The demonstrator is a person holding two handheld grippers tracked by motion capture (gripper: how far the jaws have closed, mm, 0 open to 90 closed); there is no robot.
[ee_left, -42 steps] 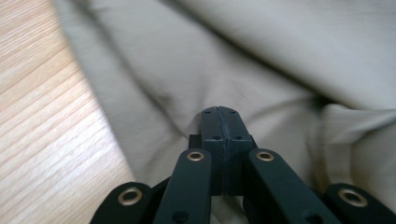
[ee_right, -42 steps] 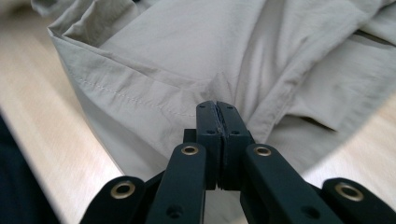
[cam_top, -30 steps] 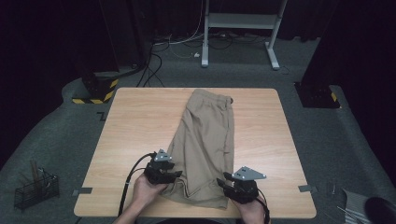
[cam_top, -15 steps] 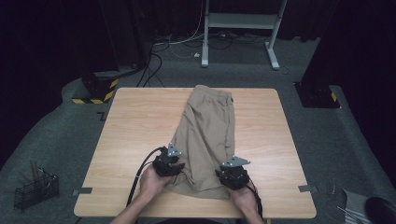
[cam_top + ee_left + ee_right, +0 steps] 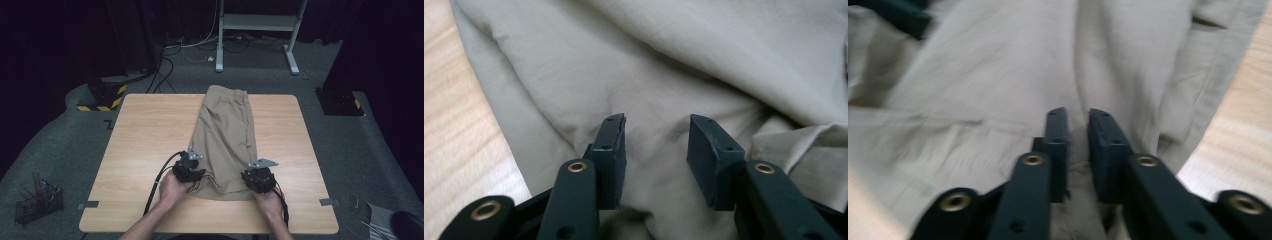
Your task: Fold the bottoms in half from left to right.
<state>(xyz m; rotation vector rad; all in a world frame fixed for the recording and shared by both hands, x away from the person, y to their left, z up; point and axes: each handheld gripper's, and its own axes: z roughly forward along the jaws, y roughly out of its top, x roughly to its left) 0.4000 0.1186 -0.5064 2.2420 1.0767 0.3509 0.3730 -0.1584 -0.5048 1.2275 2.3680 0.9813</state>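
Khaki shorts (image 5: 225, 135) lie folded lengthwise on the wooden table (image 5: 145, 135), waistband far, hems near. My left gripper (image 5: 196, 175) rests on the near left hem. In the left gripper view its jaws (image 5: 656, 125) stand apart over wrinkled cloth (image 5: 704, 60) and have just been opening; the pads do not press the fabric. My right gripper (image 5: 251, 176) sits at the near right hem. Its jaws (image 5: 1078, 117) have just been closing and are nearly together on a ridge of the shorts (image 5: 998, 75). The left gripper (image 5: 893, 12) shows dark at that view's top left.
On the floor left of the table stand a black wire basket (image 5: 37, 202) and a yellow-and-black striped base (image 5: 102, 97). A white desk frame (image 5: 255, 25) with cables stands behind. A black base (image 5: 340, 102) sits at the far right. Bare wood flanks the shorts.
Both hands have moved away from the person, up onto the near hems of the shorts. The cloth at the near left hem now looks bunched.
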